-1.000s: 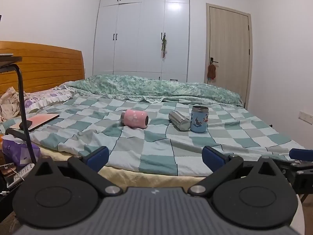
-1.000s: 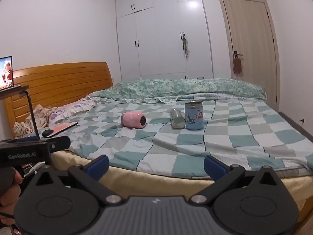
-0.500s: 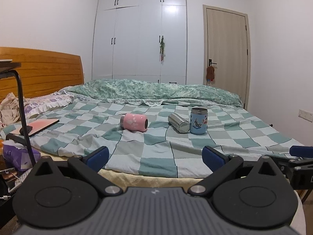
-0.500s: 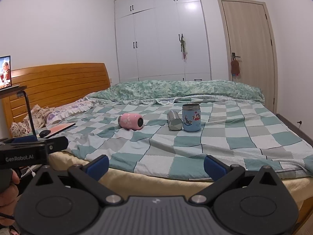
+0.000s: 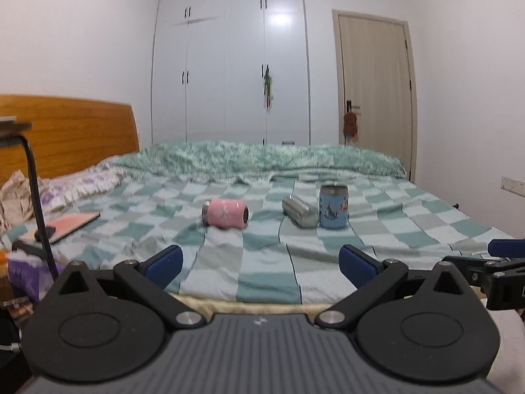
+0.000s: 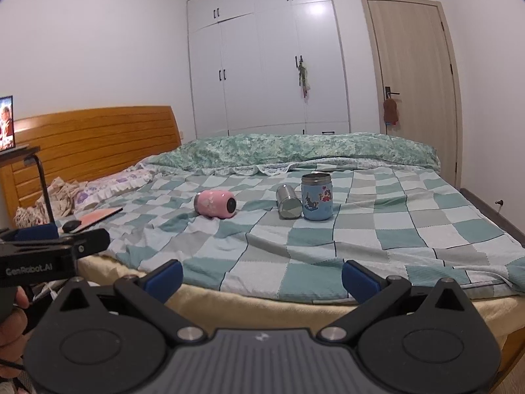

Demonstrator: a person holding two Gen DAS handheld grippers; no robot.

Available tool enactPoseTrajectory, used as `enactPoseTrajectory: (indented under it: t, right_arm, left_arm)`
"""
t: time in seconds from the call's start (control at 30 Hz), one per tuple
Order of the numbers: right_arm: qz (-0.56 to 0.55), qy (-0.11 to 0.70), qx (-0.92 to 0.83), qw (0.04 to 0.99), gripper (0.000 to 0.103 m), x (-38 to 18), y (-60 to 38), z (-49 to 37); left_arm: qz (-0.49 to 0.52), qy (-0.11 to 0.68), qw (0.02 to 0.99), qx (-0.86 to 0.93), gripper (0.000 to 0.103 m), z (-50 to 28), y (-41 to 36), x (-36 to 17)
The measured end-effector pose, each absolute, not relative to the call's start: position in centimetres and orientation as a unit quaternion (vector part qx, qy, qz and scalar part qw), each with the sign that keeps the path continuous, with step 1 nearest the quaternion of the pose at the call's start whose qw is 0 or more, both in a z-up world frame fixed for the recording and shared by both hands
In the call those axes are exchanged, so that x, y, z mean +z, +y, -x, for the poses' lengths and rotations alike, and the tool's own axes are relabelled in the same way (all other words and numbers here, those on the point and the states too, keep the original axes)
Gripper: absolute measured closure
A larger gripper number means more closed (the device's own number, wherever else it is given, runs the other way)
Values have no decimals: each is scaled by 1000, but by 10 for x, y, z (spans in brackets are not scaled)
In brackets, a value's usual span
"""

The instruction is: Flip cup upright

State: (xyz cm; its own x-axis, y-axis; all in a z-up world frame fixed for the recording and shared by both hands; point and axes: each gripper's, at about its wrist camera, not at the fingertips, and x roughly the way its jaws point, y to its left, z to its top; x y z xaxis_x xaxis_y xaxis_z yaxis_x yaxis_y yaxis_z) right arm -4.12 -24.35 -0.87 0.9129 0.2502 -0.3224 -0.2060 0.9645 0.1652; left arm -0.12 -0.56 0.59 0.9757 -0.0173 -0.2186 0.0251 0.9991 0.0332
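While both tools hang at the near edge of the bed (image 6: 410,229), the left tool (image 5: 259,259) and right tool (image 6: 262,277) gape wide and hold nothing. Well beyond them, the pink cup (image 6: 215,203) lies on its side on the checked quilt, long axis running left to right, mouth turned rightward. It sits left of the steel cup (image 6: 288,202), also toppled, and the upright blue cup (image 6: 317,197). By my reckoning the left tool is nearer the pink one
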Motion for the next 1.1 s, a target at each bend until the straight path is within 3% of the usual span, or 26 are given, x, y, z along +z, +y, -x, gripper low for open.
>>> enactPoseTrajectory:
  t: [0.23, 0.6, 1.1]
  right_arm:
    - [-59, 187, 111, 974, 0, -21, -244, 32]
    - [-75, 146, 140, 976, 0, -8, -244, 14]
    - [-84, 145, 122, 978, 0, -19, -251, 45]
  left_arm:
    - [-17, 118, 993, 6, 0, -7, -2, -3]
    - [18, 123, 992, 26, 0, -15, 14, -6]
    - [-11, 100, 995, 9, 0, 0, -2, -3]
